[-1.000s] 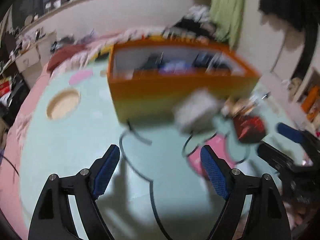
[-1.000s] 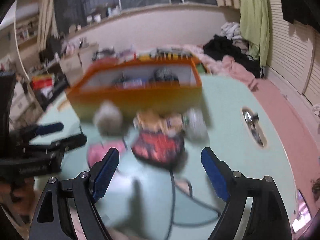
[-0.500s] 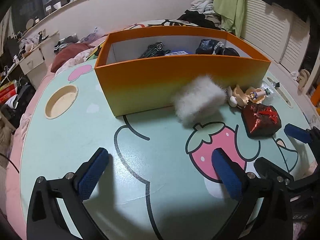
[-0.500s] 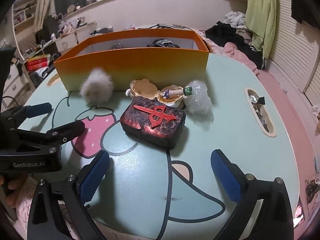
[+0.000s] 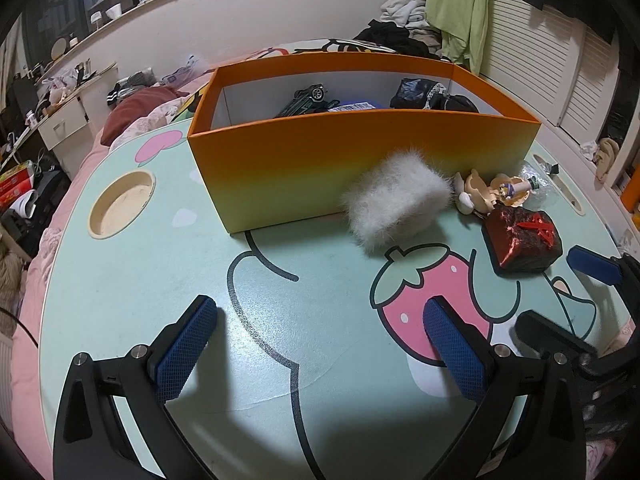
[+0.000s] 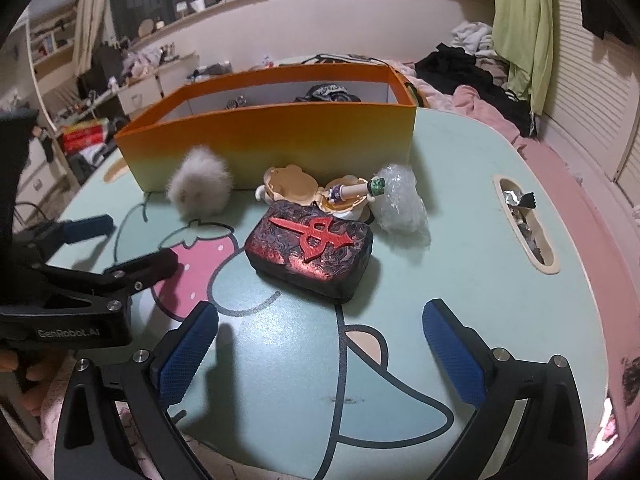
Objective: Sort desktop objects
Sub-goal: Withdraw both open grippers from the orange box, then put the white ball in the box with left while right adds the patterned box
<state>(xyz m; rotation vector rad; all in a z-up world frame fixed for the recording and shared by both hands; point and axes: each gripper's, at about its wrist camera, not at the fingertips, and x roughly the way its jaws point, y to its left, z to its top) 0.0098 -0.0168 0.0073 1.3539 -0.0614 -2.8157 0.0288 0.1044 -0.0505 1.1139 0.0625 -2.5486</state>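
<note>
Both views are sharp and evenly lit from overhead. Fisheye bending curves the edges, and the corners go black. The fingers (image 5: 186, 354) cast soft shadows on the glossy bench (image 5: 140, 288).

One legible marking: "GenRobot.AI", in pale letters on the black body of the left gripper (image 6: 120, 252), seen in the right wrist view. The dark red case (image 6: 310, 250) carries a raised red emblem, not readable as text. Label in the orange box (image 5: 352, 107) too small to read
</note>
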